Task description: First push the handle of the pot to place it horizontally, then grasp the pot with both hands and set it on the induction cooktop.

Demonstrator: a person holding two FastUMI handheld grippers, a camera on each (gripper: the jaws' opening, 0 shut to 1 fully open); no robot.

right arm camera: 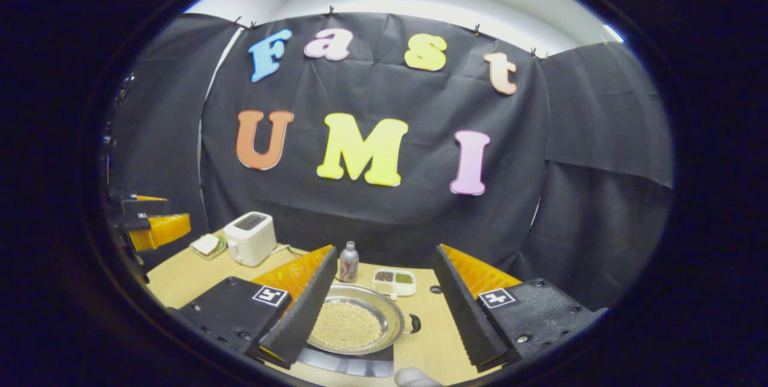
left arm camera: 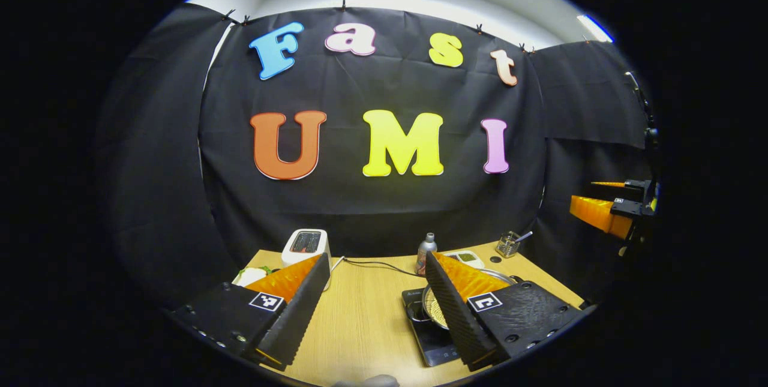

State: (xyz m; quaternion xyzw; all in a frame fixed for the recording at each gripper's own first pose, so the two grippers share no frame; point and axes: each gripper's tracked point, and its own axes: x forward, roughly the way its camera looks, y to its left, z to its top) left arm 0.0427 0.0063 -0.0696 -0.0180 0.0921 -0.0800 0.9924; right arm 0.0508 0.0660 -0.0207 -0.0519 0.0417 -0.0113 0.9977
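- The pot [right arm camera: 353,322] sits on the dark induction cooktop [right arm camera: 351,362] at lower centre of the right gripper view, apparently already delivered there.
- Right tongs [right arm camera: 384,306] gape wide, holding nothing.
- Left tongs [left arm camera: 377,303], lower frame, equally wide and empty above the counter [left arm camera: 366,315], likely withdrawn after release.

You see silver pot [right arm camera: 353,322], tiny pale yellow dots covering its inside. Black induction cooktop [left arm camera: 433,345] under it. Light brown wooden table [left arm camera: 367,315]. White toaster [right arm camera: 250,237]. Silver bottle [right arm camera: 348,261], red mark on front. White tray [right arm camera: 393,282] holding green, brown, tan bits. Clear glass cup [left arm camera: 507,245].
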